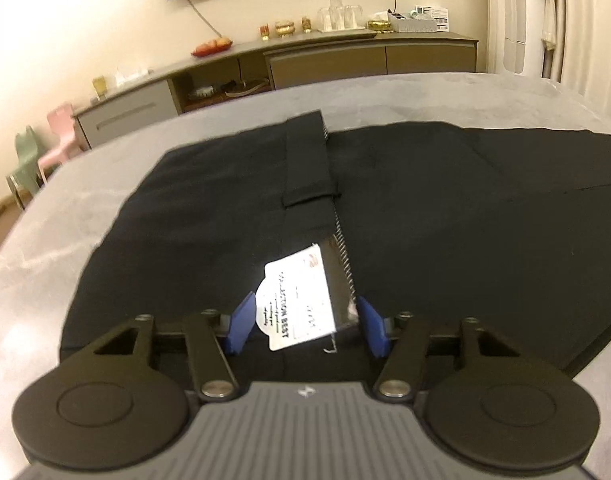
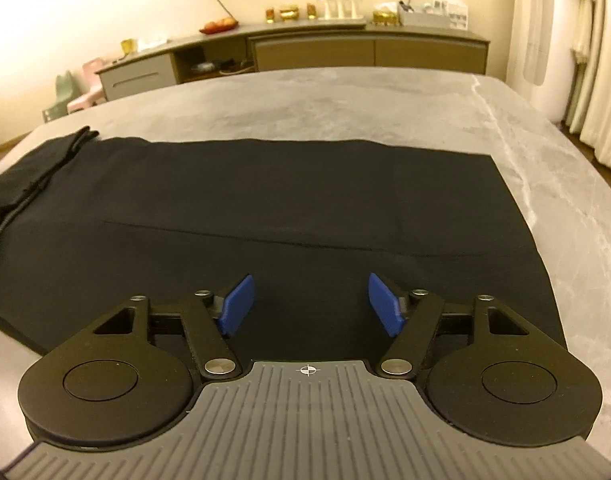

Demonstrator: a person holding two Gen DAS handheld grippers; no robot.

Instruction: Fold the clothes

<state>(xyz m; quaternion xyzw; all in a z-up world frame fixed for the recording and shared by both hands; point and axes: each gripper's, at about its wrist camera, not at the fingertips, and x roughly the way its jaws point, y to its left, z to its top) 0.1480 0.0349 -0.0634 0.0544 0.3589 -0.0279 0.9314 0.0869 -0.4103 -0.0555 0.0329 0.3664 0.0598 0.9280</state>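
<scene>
Both grippers, left (image 1: 305,326) and right (image 2: 311,304), hover wide-jawed over black trousers (image 2: 265,208).

sideboard (image 2: 313,50) across upper frame | red fruit plate (image 1: 211,47) upper centre-left | clear glasses (image 1: 340,16) upper centre | pink chair (image 1: 63,140) and green chair (image 1: 27,164) far left | curtain (image 2: 585,60) right edge

Surface: grey marbled table (image 2: 345,100), bare along its far and right sides
On it: black trousers (image 2: 265,200) spread flat (white label (image 1: 297,300) showing at the waist end)
Trouser hem: near the table's right edge
</scene>
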